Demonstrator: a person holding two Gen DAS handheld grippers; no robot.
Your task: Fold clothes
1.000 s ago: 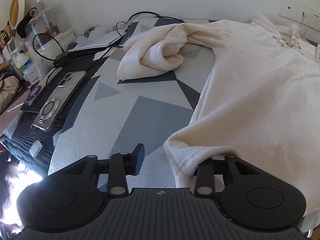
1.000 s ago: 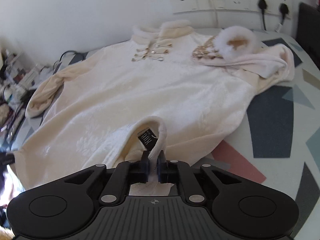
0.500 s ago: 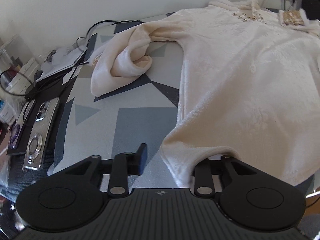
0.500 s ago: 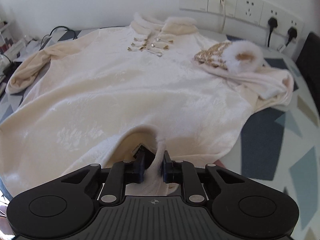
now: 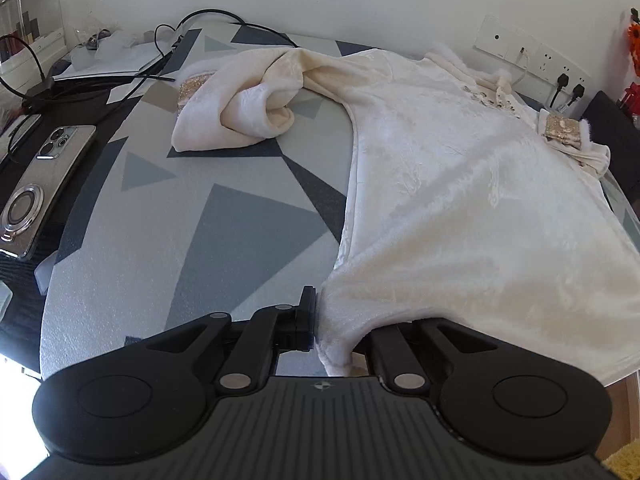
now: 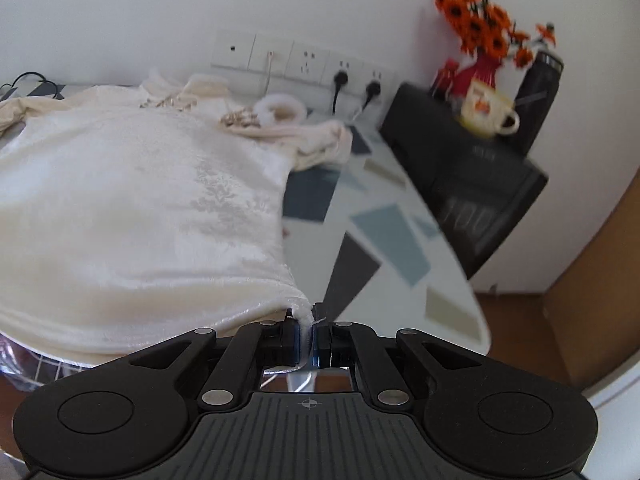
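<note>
Both sets of fingers are pinched tight on the cream velvet top: the left gripper on its near hem corner, the right gripper on the other. The top lies spread across the patterned surface. A second ago the left fingers stood wide apart around that corner; the right view has swung toward the orange flowers.

The cream fleece top lies on the grey patterned table, reaching its near edge. The silver phone lies beyond the table's left edge.
</note>
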